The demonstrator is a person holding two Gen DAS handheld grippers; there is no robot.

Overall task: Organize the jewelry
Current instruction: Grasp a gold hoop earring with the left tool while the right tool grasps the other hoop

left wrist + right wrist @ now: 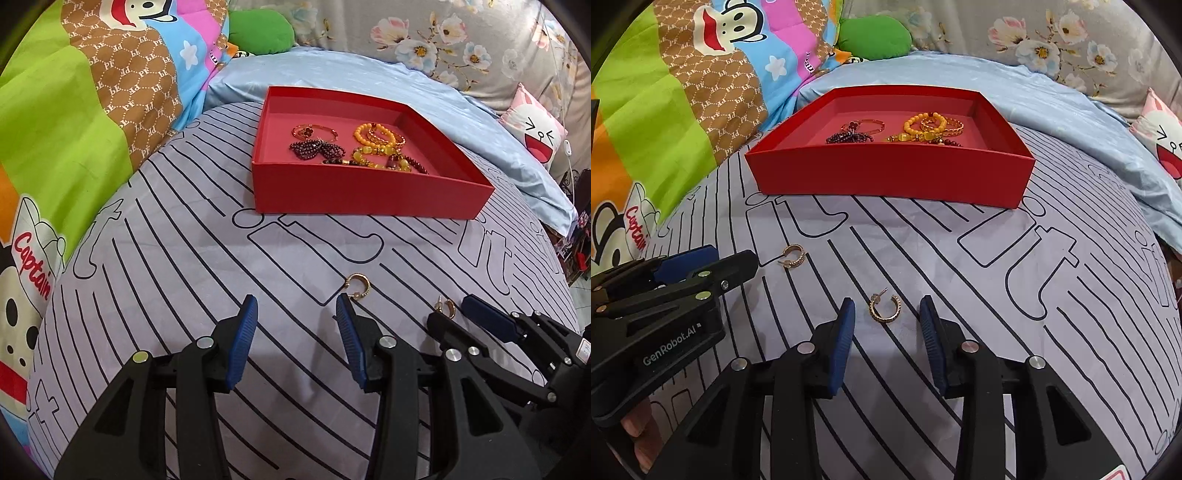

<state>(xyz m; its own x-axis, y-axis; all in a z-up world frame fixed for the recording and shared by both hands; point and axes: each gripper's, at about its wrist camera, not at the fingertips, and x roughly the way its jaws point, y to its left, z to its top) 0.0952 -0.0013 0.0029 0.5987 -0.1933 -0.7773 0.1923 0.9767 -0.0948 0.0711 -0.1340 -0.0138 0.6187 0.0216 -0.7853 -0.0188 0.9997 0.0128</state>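
While both unclenched grippers hover, each earring lies flat, gap facing the box.

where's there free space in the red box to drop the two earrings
Inside the red box, the pink floor is bare along the left wall and the far wall, and in the near right corner. The middle is crowded: dark beaded piece, orange bead bracelet, yellow beads. Both earrings lie on the striped sheet.
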